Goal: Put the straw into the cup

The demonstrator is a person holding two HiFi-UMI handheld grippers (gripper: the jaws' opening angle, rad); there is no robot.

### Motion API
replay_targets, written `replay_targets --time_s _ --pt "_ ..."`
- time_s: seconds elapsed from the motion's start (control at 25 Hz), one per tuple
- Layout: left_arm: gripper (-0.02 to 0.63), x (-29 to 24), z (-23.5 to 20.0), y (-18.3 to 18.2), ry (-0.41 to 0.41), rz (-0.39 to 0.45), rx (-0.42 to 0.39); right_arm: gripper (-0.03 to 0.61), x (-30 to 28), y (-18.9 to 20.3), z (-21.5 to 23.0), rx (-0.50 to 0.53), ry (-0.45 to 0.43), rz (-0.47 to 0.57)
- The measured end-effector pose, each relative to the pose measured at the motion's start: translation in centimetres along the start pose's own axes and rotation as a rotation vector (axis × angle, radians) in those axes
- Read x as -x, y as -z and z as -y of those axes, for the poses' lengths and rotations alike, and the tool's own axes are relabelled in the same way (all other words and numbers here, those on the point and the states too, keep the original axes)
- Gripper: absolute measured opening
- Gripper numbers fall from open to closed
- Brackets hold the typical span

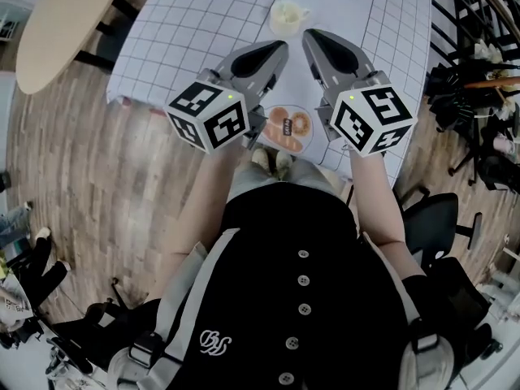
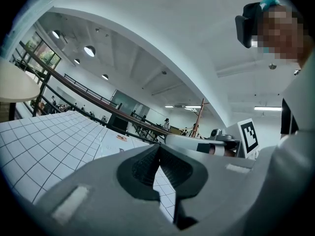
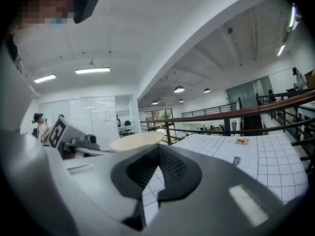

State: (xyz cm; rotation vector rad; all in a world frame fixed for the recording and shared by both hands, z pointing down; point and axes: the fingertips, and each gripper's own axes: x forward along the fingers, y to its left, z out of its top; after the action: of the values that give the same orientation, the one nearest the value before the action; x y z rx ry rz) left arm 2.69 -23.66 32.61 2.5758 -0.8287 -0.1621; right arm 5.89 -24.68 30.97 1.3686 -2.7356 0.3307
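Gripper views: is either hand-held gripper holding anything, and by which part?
Nothing held: the left hand-held gripper and right hand-held gripper are both shut, empty.

Tablecloth (image 1: 187,31) white, thin black grid; cup (image 1: 286,17) cream; floor (image 1: 89,177) brown wood planks.
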Motion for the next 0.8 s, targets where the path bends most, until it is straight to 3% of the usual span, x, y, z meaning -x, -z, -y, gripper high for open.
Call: replay_targets --time_s 0.48,0.8 --pt "-0.008 0.2 -1.0 0.3 -0.034 0.002 0.007 -0.005 -0.3 1.1 -0.4 0.003 -0.038 -0.039" --pt "-0.008 -0.2 -0.8 0.1 -0.005 0.001 0.024 -0.005 0.1 0.9 -0.3 0.008 -0.036 -0.038"
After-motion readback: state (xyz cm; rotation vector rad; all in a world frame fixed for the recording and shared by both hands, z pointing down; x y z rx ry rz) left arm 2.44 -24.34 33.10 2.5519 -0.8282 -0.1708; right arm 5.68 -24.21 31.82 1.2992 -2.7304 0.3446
